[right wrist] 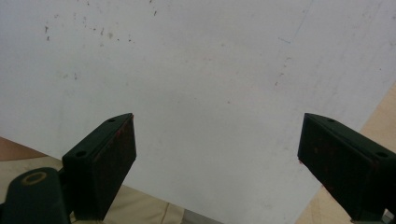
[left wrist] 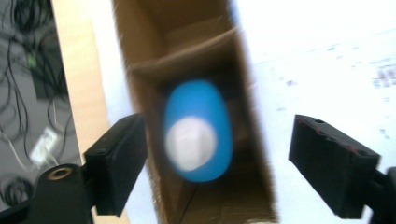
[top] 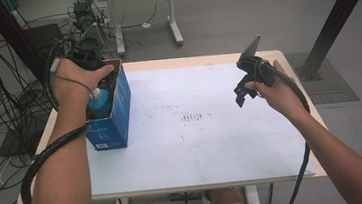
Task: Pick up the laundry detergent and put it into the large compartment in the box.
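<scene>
Blue bottle (left wrist: pixel 198 133), white-capped, standing inside the open blue carton (top: pixel 113 121) at the desk's (top: pixel 213 144) left edge.
Left claw (left wrist: pixel 215 163) view looks straight down the carton: brown inner walls, bottle between released, non-touching jaws; the high view shows the carton's blue outside and left hand (top: pixel 74 82) above it. Right claw (top: pixel 243 93), released and holding nothing, hangs well right of the carton over bare white desk.
</scene>
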Tool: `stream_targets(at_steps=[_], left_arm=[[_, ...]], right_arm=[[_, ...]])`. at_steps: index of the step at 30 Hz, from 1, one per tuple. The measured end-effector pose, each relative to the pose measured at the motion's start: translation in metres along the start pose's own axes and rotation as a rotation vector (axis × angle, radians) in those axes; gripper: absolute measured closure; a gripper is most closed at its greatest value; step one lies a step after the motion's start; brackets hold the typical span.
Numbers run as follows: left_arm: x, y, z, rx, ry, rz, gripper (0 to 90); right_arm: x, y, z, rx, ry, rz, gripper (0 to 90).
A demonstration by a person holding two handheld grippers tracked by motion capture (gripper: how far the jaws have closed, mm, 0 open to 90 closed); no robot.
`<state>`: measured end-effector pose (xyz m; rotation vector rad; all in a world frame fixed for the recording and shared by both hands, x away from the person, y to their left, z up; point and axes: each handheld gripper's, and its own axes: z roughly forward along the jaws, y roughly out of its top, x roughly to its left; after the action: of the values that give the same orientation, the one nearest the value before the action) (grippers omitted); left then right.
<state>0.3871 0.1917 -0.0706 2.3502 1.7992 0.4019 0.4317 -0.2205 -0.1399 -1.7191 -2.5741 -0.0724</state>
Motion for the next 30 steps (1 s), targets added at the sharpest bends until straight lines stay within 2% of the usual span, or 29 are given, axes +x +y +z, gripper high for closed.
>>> stream_targets(at_steps=[3, 4, 7, 10, 12, 16, 20, 25, 30], left_arm=[[-0.008, 0.006, -0.010, -0.024, -0.036, 0.067, 15.9], [-0.012, 0.011, -0.013, -0.021, -0.055, 0.107, 15.4], [-0.026, 0.020, -0.021, -0.033, -0.068, 0.209, 13.0], [-0.036, 0.024, -0.029, -0.065, -0.094, 0.278, 10.8], [-0.042, 0.028, -0.036, -0.085, -0.115, 0.358, 9.9], [-0.051, 0.027, -0.049, -0.144, -0.152, 0.468, 9.7], [-0.060, 0.027, -0.061, -0.182, -0.177, 0.577, 9.8], [-0.066, 0.028, -0.074, -0.216, -0.219, 0.682, 9.7], [-0.076, 0.031, -0.085, -0.213, -0.229, 0.776, 9.7]], right_arm=[[-0.001, 0.000, -0.001, 0.001, 0.000, 0.003, 11.2], [-0.001, 0.000, -0.001, 0.000, -0.002, 0.001, 11.3], [-0.004, 0.001, -0.001, 0.002, 0.000, 0.010, 11.3], [-0.007, 0.003, 0.000, 0.005, 0.001, 0.020, 11.3], [-0.010, 0.003, 0.001, 0.008, -0.001, 0.025, 11.3], [-0.014, 0.004, 0.003, 0.014, -0.007, 0.039, 11.3], [-0.017, 0.005, 0.004, 0.019, -0.012, 0.047, 11.3], [-0.020, 0.008, 0.009, 0.024, -0.009, 0.054, 11.3], [-0.025, 0.008, 0.006, 0.012, -0.004, 0.071, 11.3]])
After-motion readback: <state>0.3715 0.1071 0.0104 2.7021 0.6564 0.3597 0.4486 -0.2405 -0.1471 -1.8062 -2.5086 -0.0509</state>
